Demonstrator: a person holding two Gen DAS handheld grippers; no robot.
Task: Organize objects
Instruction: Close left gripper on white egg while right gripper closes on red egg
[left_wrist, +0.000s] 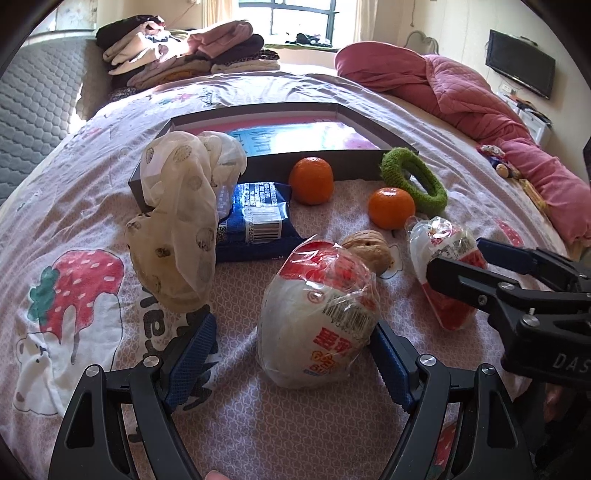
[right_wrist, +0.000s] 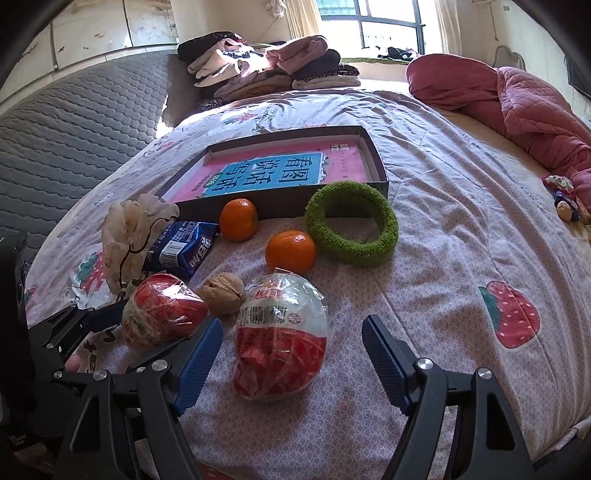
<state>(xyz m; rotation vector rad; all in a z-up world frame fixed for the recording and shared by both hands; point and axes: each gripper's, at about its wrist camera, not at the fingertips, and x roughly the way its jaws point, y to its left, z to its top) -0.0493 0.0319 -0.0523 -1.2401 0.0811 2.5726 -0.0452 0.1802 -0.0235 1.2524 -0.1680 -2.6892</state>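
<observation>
Two red-and-white wrapped snack packets lie on the bedspread. In the left wrist view my left gripper stands open around the nearer packet, its right pad close to the wrapper and its left pad well off. My right gripper is open with the other packet between its pads, untouched. Behind them lie a walnut, two oranges, a green fuzzy ring, a blue biscuit pack and a cream dotted cloth. A shallow dark box holds a pink and blue book.
Folded clothes are stacked at the bed's far end. A pink quilt is bunched along the right side, with a small toy below it. A grey quilted mattress leans on the left. A television hangs on the right wall.
</observation>
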